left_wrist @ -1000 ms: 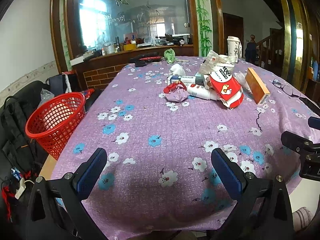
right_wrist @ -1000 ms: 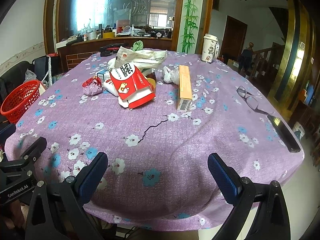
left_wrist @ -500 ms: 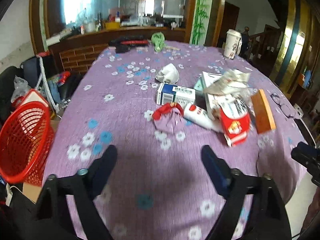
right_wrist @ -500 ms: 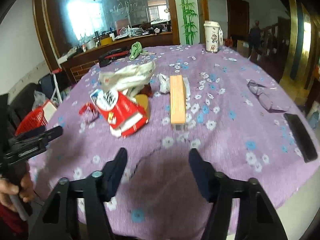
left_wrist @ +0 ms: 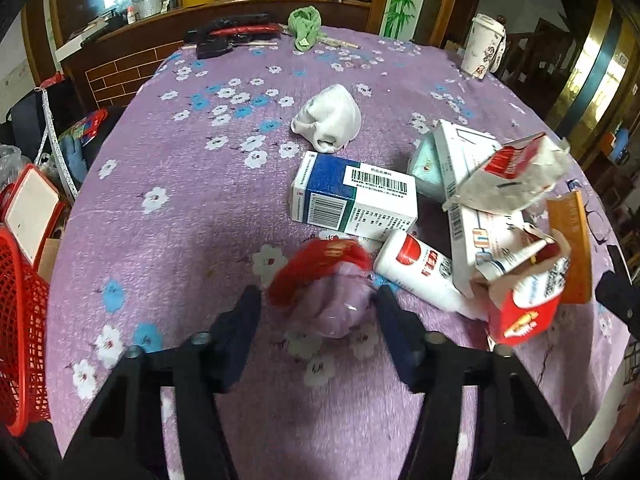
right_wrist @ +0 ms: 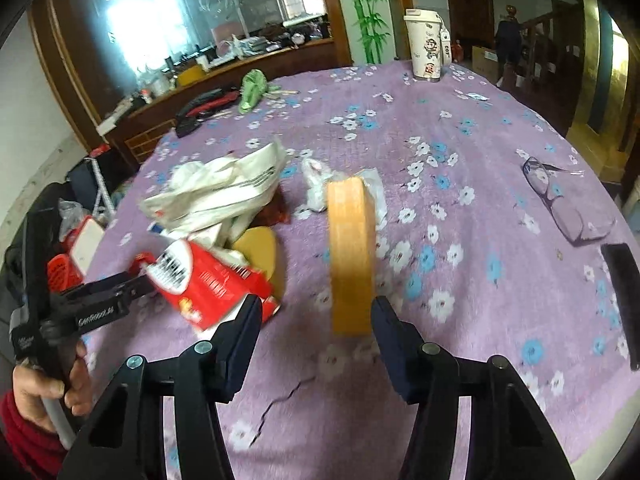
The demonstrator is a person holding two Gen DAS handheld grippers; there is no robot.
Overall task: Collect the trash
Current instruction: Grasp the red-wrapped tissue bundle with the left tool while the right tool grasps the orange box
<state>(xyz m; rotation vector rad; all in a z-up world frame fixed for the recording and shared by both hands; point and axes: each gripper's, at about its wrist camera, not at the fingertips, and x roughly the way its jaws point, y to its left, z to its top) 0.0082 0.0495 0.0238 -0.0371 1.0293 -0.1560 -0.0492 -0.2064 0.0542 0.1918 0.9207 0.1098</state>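
L gripper (left_wrist: 316, 304): jaws closing, pads not yet pressing. Crumpled red-and-pink wrapper (left_wrist: 324, 280) sits between the jaws, on the purple floral tablecloth (left_wrist: 192, 208). Blue-and-white carton (left_wrist: 352, 198) lies just beyond the jaw tips; white bottle (left_wrist: 420, 270) just outside the right-hand jaw.

R gripper (right_wrist: 316, 312): jaws part-spread, nothing pinched. Long orange box (right_wrist: 350, 252) runs forward from the gap, nearer the right-hand jaw. Red snack box (right_wrist: 208, 280) touches the left-hand jaw tip, or lies just beyond; cannot tell.
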